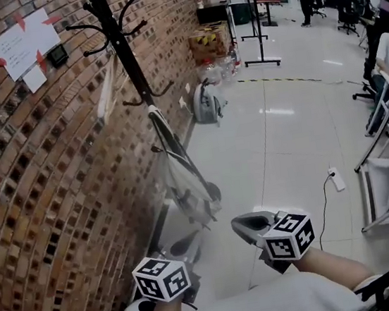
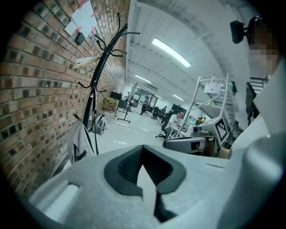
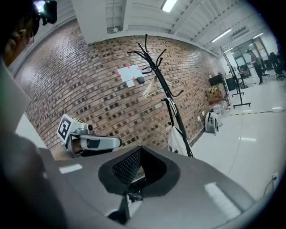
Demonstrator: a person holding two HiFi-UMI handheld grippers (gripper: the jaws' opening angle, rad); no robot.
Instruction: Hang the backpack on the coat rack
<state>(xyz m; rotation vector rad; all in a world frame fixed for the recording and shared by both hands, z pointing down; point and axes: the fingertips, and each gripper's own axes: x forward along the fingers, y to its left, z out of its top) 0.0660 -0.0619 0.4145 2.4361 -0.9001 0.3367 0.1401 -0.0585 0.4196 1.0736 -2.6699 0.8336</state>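
The left tool (image 2: 143,154) and right tool (image 3: 139,154) are shut and empty. The backpack (image 1: 207,103) sits on the floor (image 1: 285,139) by the brick wall (image 1: 33,172), past the coat rack (image 1: 120,47). The step now looks like getting to it. Next, open a tool and grab it.

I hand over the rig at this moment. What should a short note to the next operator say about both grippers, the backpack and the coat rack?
Left gripper: jaws shut, nothing between them.
Right gripper: jaws shut, also empty.
Backpack: grey, on the floor by the brick wall, beyond the coat rack, far from both grippers.
Coat rack: several upper hooks look free; a pale cloth item hangs low on it.
Done: nothing yet.
Left: go to the backpack, grasp it, hang it on a free hook.
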